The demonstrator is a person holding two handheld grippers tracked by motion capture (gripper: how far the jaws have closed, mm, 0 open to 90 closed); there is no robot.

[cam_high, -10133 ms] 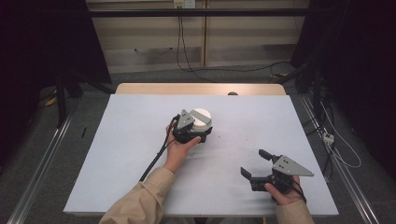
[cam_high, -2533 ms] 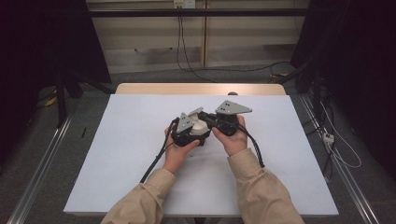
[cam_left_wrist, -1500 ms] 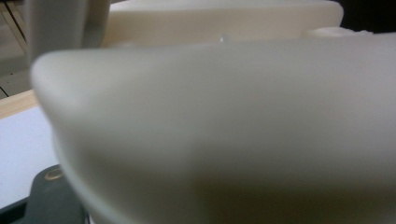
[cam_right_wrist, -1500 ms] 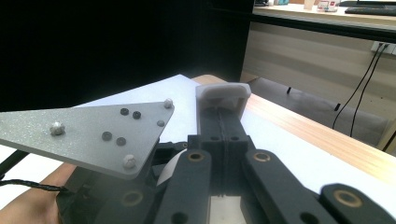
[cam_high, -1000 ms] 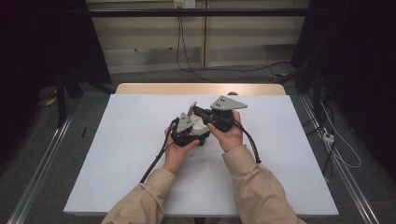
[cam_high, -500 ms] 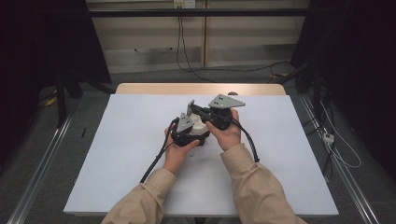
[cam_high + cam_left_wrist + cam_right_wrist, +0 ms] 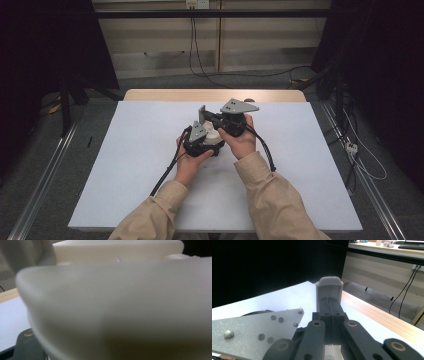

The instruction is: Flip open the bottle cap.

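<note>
I see both my hands close together near the middle of the desk [image 7: 125, 165]. My left gripper [image 7: 202, 140] holds a white thing [image 7: 212, 134], maybe a small pot or cup. In the left gripper view the white thing [image 7: 120, 310] is so close that it is all blur. It hides the fingers there, so I cannot see how they sit around it. From the high view it looks gripped, but the hand and the grey plate cover most of it.

My right gripper [image 7: 212, 116] sits just behind the left one and points to the left. In the right gripper view its two black fingers [image 7: 329, 312] are pressed together, closed on a thin grey-white piece [image 7: 329, 288] that sticks up between them. I cannot tell if this piece is part of the white thing or a lid. The left gripper's grey plate [image 7: 259, 332] is near the bottom of that view, cut off at the edge.
</note>
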